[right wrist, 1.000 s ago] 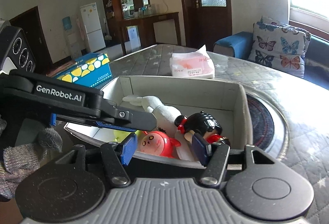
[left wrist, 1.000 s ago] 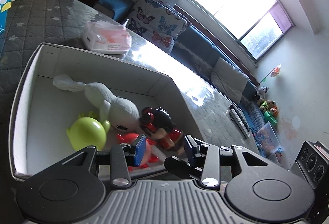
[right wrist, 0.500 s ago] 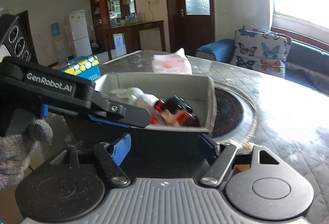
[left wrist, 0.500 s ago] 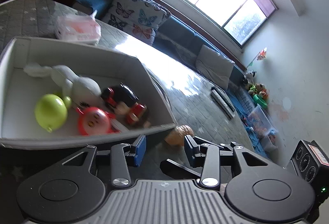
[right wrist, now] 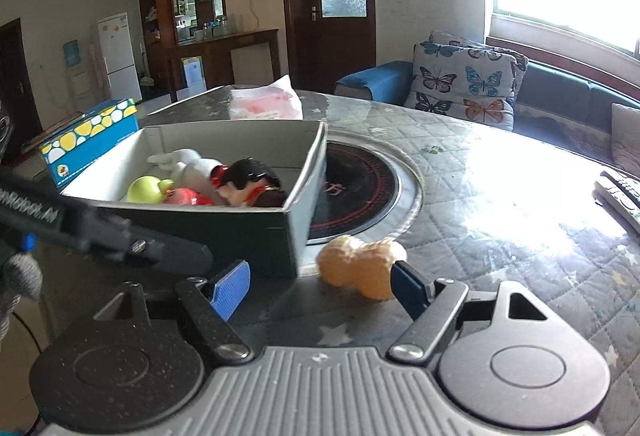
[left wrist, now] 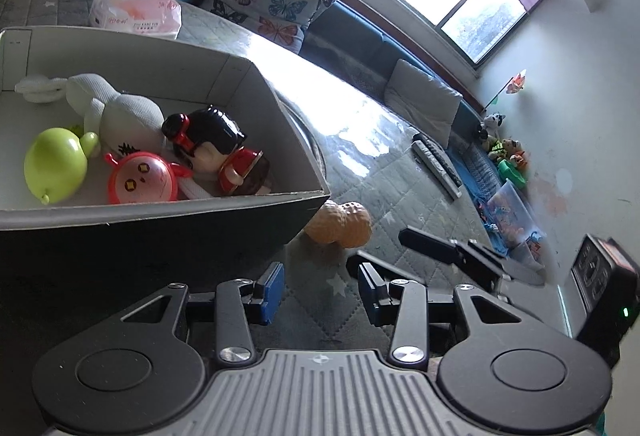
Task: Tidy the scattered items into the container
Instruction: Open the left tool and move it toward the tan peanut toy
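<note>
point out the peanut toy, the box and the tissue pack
peanut toy [right wrist: 362, 268], right wrist view, middle of its orange shell
box [left wrist: 256, 84], left wrist view, inner right wall
tissue pack [left wrist: 134, 10], left wrist view, front of the pink wrapper

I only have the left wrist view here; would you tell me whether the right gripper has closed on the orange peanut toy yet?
Observer: Not yet. The right gripper is open, and the orange peanut toy lies on the table between its fingers, close to the right-hand one.
Operator: Thank you. Is there anything beyond the far side of the box that my view misses?
Observer: Yes. A blue carton with yellow spots stands just past the far left corner of the box.
</note>
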`<move>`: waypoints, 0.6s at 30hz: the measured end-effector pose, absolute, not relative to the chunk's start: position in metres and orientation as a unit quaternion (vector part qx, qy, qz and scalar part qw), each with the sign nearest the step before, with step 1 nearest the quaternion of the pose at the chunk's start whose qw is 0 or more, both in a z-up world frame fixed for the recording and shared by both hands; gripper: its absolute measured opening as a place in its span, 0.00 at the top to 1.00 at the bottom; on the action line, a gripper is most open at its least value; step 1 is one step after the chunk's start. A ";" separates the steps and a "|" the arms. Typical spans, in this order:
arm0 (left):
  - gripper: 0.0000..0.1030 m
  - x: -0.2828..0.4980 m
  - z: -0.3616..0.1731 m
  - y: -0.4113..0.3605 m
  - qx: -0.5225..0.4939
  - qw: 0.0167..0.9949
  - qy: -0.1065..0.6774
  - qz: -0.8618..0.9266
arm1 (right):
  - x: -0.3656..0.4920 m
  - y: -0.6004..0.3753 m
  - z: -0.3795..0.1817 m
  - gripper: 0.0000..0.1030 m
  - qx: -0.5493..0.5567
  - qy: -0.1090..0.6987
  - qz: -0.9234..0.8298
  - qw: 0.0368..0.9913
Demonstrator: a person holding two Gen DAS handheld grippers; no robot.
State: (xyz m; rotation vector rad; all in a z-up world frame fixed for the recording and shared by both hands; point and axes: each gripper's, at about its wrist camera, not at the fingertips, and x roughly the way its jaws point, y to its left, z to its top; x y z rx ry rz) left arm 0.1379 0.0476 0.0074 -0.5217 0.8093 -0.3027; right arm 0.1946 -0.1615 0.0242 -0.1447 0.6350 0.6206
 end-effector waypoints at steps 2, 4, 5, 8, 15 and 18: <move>0.58 0.139 0.006 0.048 -0.251 0.875 0.390 -0.141 | 0.205 -0.162 0.020 0.22 -0.071 0.312 0.304 0.897; 0.58 0.140 0.004 0.050 -0.254 0.874 0.392 -0.135 | 0.214 -0.161 0.016 0.18 -0.075 0.316 0.310 0.894; 0.58 0.141 0.004 0.051 -0.255 0.874 0.393 -0.132 | 0.219 -0.162 0.013 0.17 -0.077 0.319 0.314 0.891; 0.58 0.145 0.001 0.050 -0.257 0.873 0.396 -0.122 | 0.230 -0.162 0.007 0.17 -0.080 0.326 0.326 0.884; 0.58 0.160 -0.007 0.033 -0.254 0.871 0.409 -0.100 | 0.249 -0.167 -0.005 0.14 -0.097 0.339 0.358 0.865; 0.58 0.166 -0.011 0.027 -0.258 0.869 0.415 -0.080 | 0.254 -0.170 -0.007 0.10 -0.110 0.336 0.377 0.856</move>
